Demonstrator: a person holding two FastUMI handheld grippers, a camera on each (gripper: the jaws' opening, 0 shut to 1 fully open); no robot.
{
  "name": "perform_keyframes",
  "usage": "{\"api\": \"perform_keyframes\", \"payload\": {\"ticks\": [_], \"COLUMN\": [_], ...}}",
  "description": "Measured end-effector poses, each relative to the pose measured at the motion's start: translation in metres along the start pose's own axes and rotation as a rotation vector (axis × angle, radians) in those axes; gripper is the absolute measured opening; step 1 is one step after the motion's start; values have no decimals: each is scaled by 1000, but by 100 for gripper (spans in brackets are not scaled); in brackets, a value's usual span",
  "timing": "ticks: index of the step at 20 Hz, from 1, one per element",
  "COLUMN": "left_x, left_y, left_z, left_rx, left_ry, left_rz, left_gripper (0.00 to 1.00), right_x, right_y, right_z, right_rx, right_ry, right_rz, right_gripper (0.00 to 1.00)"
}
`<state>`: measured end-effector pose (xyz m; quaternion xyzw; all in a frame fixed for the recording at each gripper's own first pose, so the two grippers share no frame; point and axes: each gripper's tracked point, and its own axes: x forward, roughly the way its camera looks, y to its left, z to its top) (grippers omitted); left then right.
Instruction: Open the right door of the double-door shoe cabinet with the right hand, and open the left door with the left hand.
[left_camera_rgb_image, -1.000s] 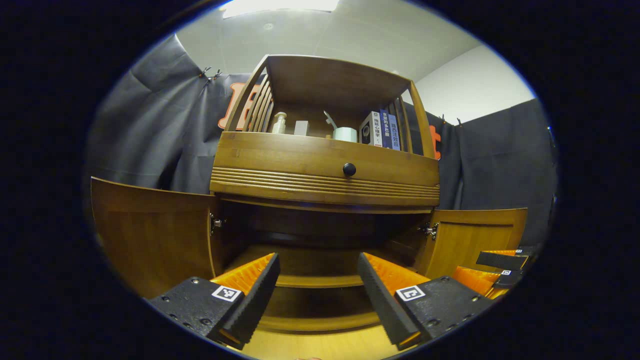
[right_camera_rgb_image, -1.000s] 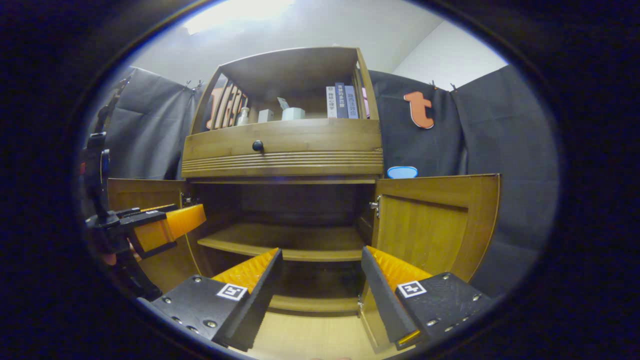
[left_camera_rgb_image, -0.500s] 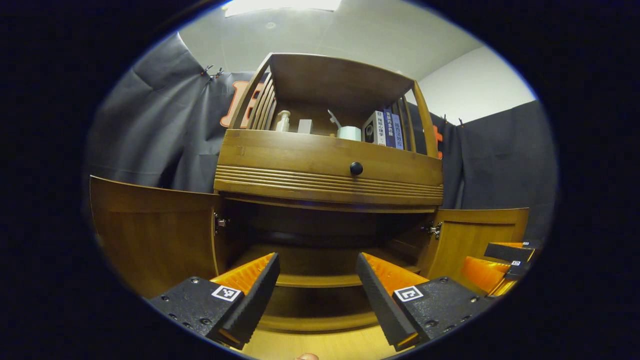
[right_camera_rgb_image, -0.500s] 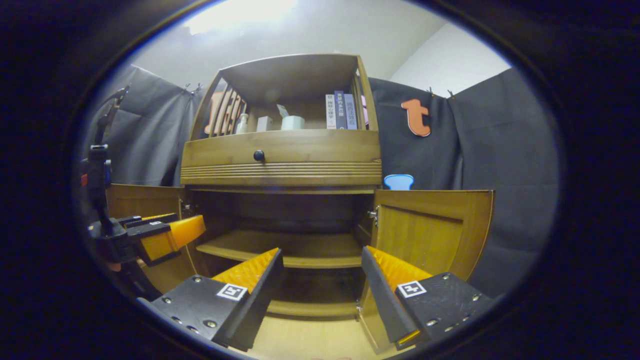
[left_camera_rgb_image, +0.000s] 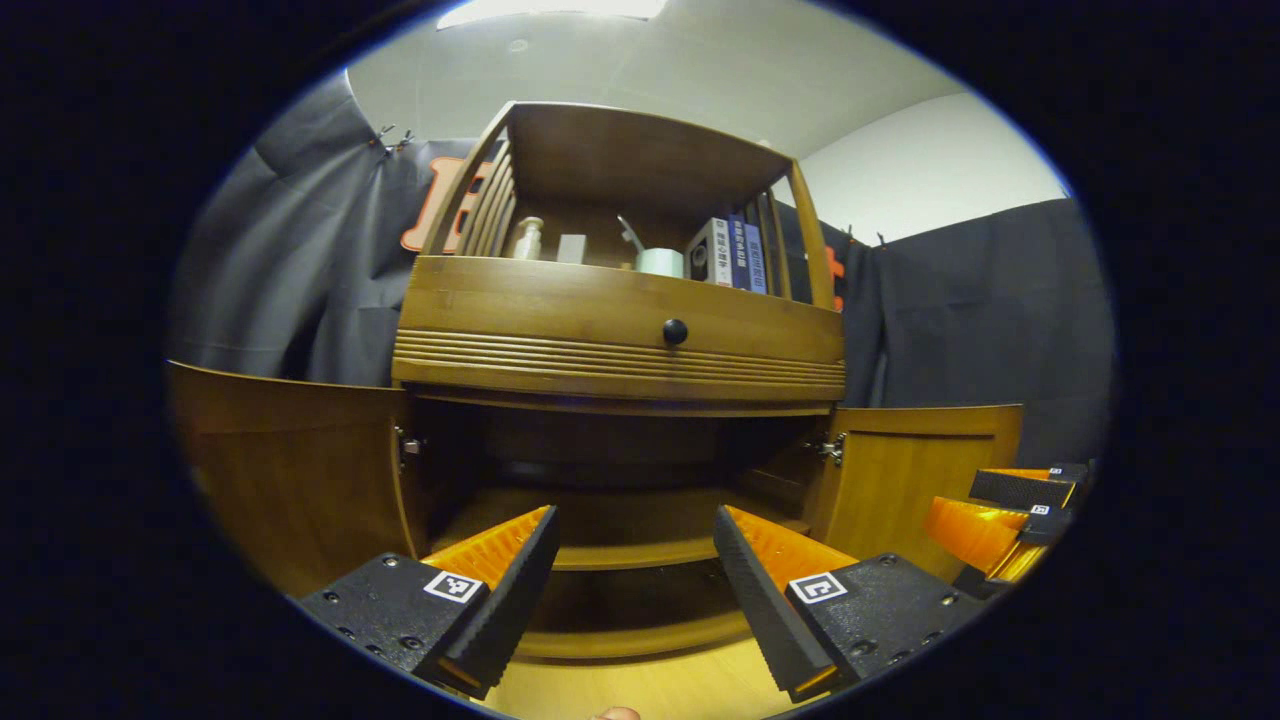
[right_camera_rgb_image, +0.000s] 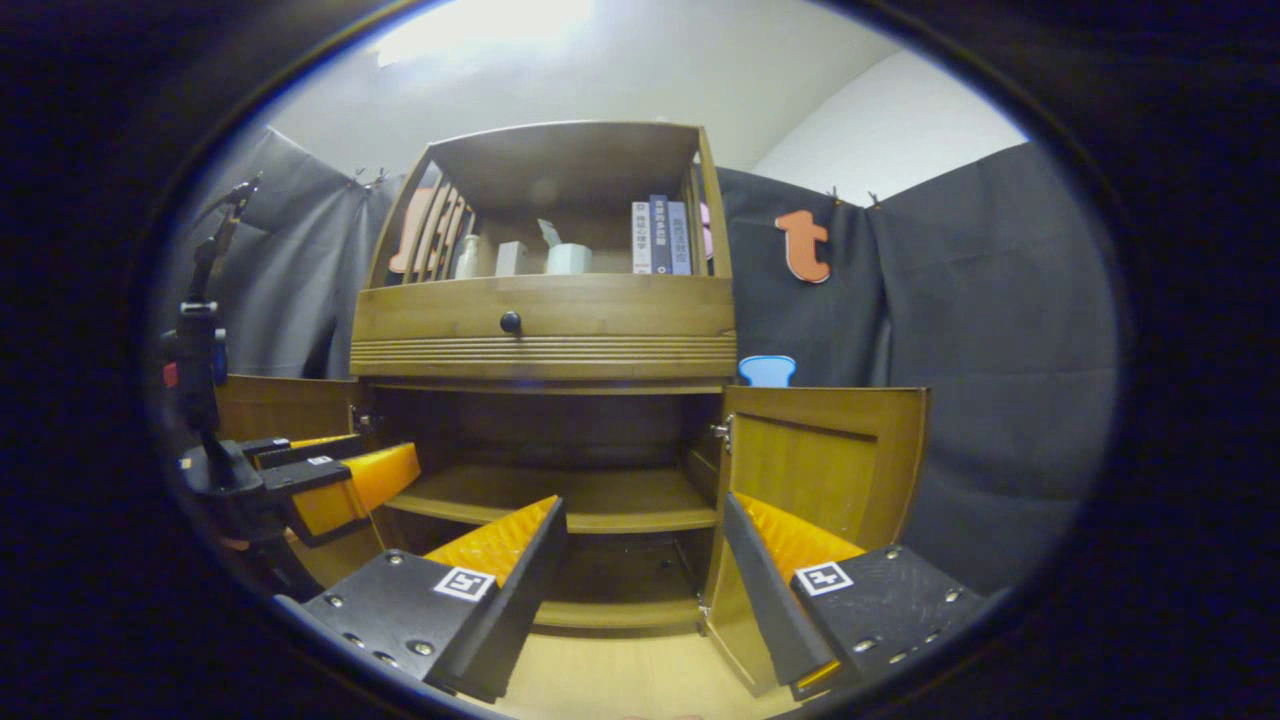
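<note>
The shoe cabinet (right_camera_rgb_image: 545, 400) has its right door (right_camera_rgb_image: 815, 465) and left door (left_camera_rgb_image: 290, 470) swung wide; both grippers have backed slightly from it, left gripper (left_camera_rgb_image: 630, 570) and right gripper (right_camera_rgb_image: 640, 570) with fingers spread, holding nothing. The task looks finished.

the brown wooden left door (left_camera_rgb_image: 290, 470) runs off the left gripper view's edge, its outer end unseen — the small pale bottle (left_camera_rgb_image: 527, 238) and grey block (left_camera_rgb_image: 571, 248) on the top shelf are too small to identify.
</note>
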<state>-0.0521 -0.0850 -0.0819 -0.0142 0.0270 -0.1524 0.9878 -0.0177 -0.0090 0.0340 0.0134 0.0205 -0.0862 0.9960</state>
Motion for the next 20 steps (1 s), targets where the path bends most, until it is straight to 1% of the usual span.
{"api": "perform_keyframes", "payload": {"ticks": [3, 6, 7, 8, 9, 10, 11, 12, 13, 14, 16, 18, 20], "left_x": [2, 2, 2, 1, -1, -5, -9, -13, -18, -20, -19, -20, -18], "left_y": [-33, -86, -106, -129, -152, -178, -204, -231, -257, -285, -339, -392, -446], "left_z": [-5, -8, -7, -7, -8, -7, -7, -6, -4, -3, 3, 1, -2], "left_rx": [0, -11, -13, -15, -21, -30, -37, -42, -46, -49, -57, -45, -48], "left_ry": [10, 6, 2, 2, 1, 0, 0, -1, -7, -15, -48, -63, -98], "left_rz": [-102, -229, -266, -302, -341, -380, -418, -450, -480, -503, -518, -509, -525], "left_gripper": [96, 96, 93, 92, 99, 95, 99, 95, 95, 95, 96, 96, 95], "right_x": [-24, -54, -63, -72, -79, -87, -94, -101, -103, -105, -99, -89, -75], "right_y": [-23, -66, -80, -97, -118, -141, -166, -188, -216, -238, -292, -334, -378], "right_z": [-1, 2, 4, 6, 9, 12, 16, 17, 20, 19, 20, 23, 25], "right_rx": [5, -20, -24, -29, -35, -43, -53, -60, -69, -76, -90, -90, -105], "right_ry": [5, 11, 10, 8, 5, 0, -9, -18, -29, -36, -40, -42, -84], "right_rz": [-86, -212, -244, -277, -315, -351, -388, -413, -433, -441, -439, -396, -345], "right_gripper": [94, 94, 90, 93, 90, 90, 94, 93, 90, 93, 94, 94, 95]}}
